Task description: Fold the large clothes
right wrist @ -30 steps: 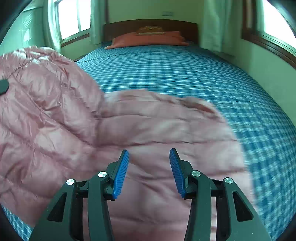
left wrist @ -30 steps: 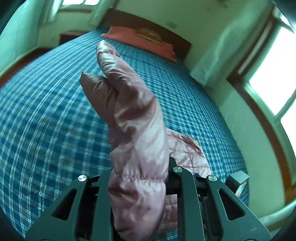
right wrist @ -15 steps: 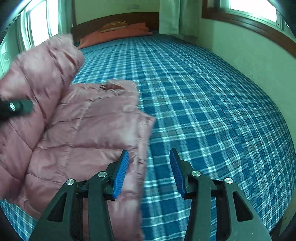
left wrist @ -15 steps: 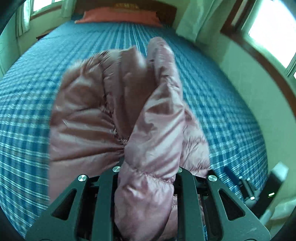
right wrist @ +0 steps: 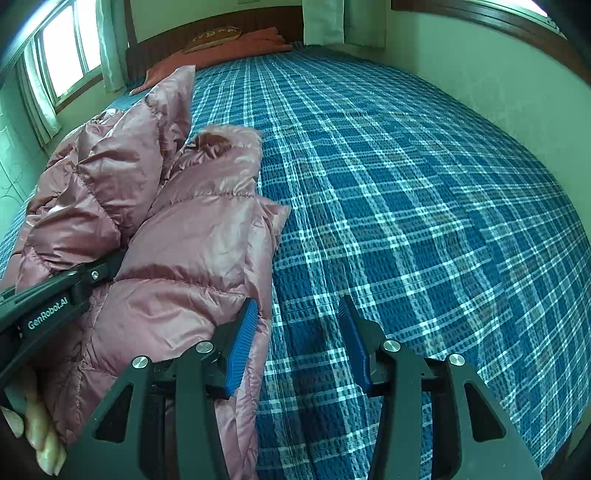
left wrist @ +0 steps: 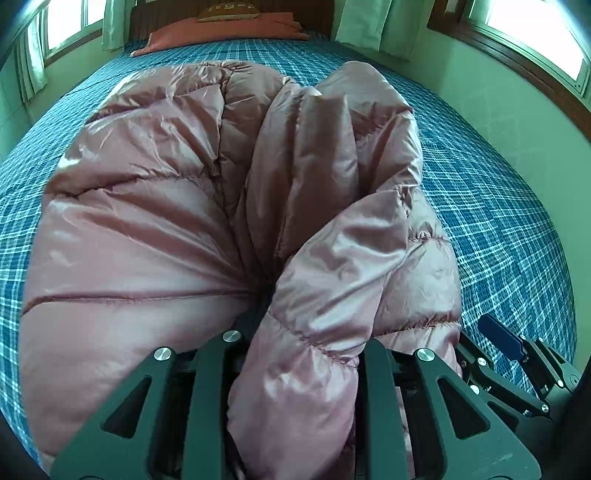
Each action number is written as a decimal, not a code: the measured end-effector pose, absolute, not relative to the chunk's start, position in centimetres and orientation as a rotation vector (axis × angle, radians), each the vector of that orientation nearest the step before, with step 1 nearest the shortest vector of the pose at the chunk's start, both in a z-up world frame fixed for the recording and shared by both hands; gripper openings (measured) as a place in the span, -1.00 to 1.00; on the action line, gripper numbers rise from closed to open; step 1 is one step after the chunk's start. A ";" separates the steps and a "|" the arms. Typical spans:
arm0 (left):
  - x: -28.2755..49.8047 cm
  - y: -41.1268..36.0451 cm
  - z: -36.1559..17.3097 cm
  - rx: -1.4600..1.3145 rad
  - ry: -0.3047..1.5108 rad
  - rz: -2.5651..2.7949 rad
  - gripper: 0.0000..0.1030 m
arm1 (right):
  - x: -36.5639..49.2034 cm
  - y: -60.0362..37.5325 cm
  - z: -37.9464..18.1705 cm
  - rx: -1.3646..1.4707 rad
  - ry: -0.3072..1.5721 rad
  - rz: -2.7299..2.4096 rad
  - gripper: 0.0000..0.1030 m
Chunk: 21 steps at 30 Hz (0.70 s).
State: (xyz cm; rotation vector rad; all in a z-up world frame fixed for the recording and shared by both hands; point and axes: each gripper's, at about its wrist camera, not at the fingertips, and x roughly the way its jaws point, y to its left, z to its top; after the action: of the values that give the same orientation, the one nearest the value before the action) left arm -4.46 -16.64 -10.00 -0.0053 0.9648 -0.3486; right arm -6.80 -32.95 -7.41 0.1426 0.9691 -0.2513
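Left wrist view: the left tongs (left wrist: 295, 354) pinch a bunched fold of a pink quilted jacket (left wrist: 177, 206), whose puffy bulk billows up from the jaws and hides most of the blue plaid bed (left wrist: 498, 192) beyond; an orange pillow (left wrist: 221, 31) lies at the far head of the bed. Right wrist view: the right tongs (right wrist: 299, 339) stand spread and empty above the bed (right wrist: 406, 206), their left pad just beside the jacket's (right wrist: 192, 236) near edge, the jacket lying heaped along the bed's left side. The left tongs (right wrist: 105, 271) reach in from the left, clamped on the fabric, with fingers (right wrist: 40, 424) of the person's hand at the lower corner. The folding looks barely under way: the jacket is gathered, not flat, and no neat fold is yet laid.
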 end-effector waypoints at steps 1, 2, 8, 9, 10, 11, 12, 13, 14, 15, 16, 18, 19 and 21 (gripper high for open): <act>-4.5 -16.6 -10.2 -0.008 0.958 -0.351 -0.62 | -7.0 -32.9 -7.6 0.142 0.968 -0.253 -0.10; -4.5 -16.5 -10.2 -0.008 0.951 -0.353 -0.62 | -6.9 -32.9 -7.7 0.140 0.967 -0.256 -0.10; -4.7 -16.7 -10.1 0.011 0.936 -0.356 -0.62 | -7.1 -32.2 -7.6 0.140 0.969 -0.271 -0.10; -4.8 -16.8 -10.0 0.014 0.935 -0.356 -0.62 | -7.1 -32.2 -7.5 0.138 0.968 -0.273 -0.10; -4.9 -16.8 -9.9 0.019 0.932 -0.355 -0.62 | -7.2 -32.1 -7.3 0.134 0.967 -0.277 -0.10; -5.1 -16.9 -9.8 0.027 0.928 -0.356 -0.62 | -7.3 -32.1 -7.2 0.132 0.967 -0.279 -0.10; -5.2 -17.0 -9.7 0.033 0.926 -0.356 -0.61 | -7.4 -32.1 -7.0 0.130 0.965 -0.284 -0.10; -5.3 -17.1 -9.5 0.048 0.921 -0.354 -0.61 | -7.5 -32.1 -6.8 0.130 0.963 -0.288 -0.10; -5.3 -17.6 -9.5 0.058 0.919 -0.353 -0.60 | -7.8 -32.3 -6.5 0.131 0.960 -0.293 -0.10; -5.4 -17.7 -9.4 0.064 0.917 -0.354 -0.56 | -7.9 -32.3 -6.2 0.132 0.957 -0.296 -0.10; -5.5 -17.8 -9.1 0.066 0.915 -0.360 -0.52 | -8.1 -32.6 -5.9 0.133 0.954 -0.299 -0.10; -5.7 -17.9 -8.7 0.067 0.913 -0.374 -0.34 | -8.5 -32.5 -5.4 0.131 0.945 -0.307 -0.09; -5.9 -17.9 -8.3 0.064 0.912 -0.388 -0.25 | -8.5 -32.5 -5.2 0.130 0.942 -0.308 -0.09; -6.6 -17.8 -7.6 0.053 0.905 -0.417 0.15 | -8.8 -32.3 -4.7 0.123 0.934 -0.312 -0.09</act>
State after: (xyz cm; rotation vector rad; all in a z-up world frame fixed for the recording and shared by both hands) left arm -6.55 -17.84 -7.64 0.0527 0.9048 -0.4168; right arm -8.82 -32.29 -4.73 0.1231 0.9340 -0.3119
